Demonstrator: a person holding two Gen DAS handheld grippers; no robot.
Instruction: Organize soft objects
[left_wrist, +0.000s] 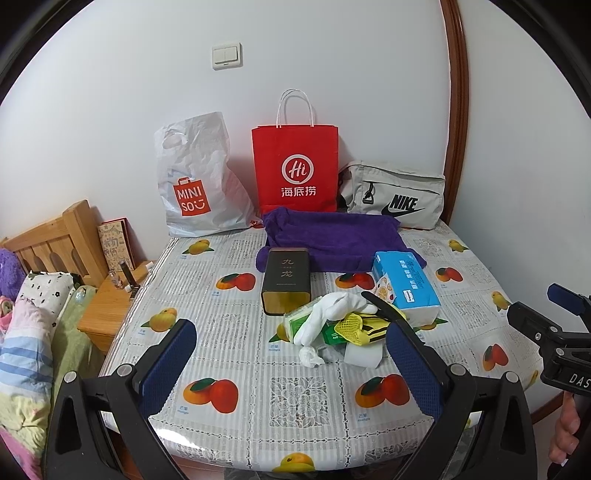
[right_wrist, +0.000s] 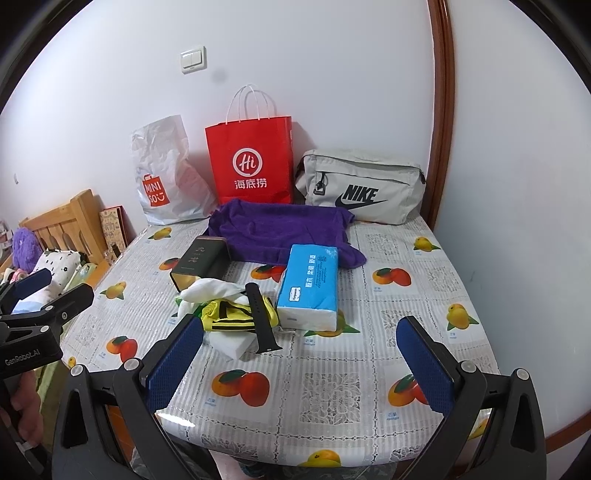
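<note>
A purple towel (left_wrist: 332, 236) (right_wrist: 280, 229) lies spread at the back of the table. A blue tissue pack (left_wrist: 404, 288) (right_wrist: 308, 288) lies in front of it. A heap beside it holds a white glove (left_wrist: 332, 314) (right_wrist: 210, 288), a yellow mesh pouch (left_wrist: 365, 326) (right_wrist: 229, 317), a black watch strap (right_wrist: 260, 317) and a green packet (left_wrist: 295, 321). My left gripper (left_wrist: 291, 349) is open and empty above the near table edge. My right gripper (right_wrist: 301, 343) is open and empty, to the right of the left one.
A dark tin box (left_wrist: 286, 280) (right_wrist: 201, 264) lies left of the heap. A white Miniso bag (left_wrist: 195, 184), a red paper bag (left_wrist: 295, 170) and a grey Nike pouch (left_wrist: 395, 192) stand against the wall. A bed (left_wrist: 33, 325) and a wooden nightstand (left_wrist: 103, 314) are at the left.
</note>
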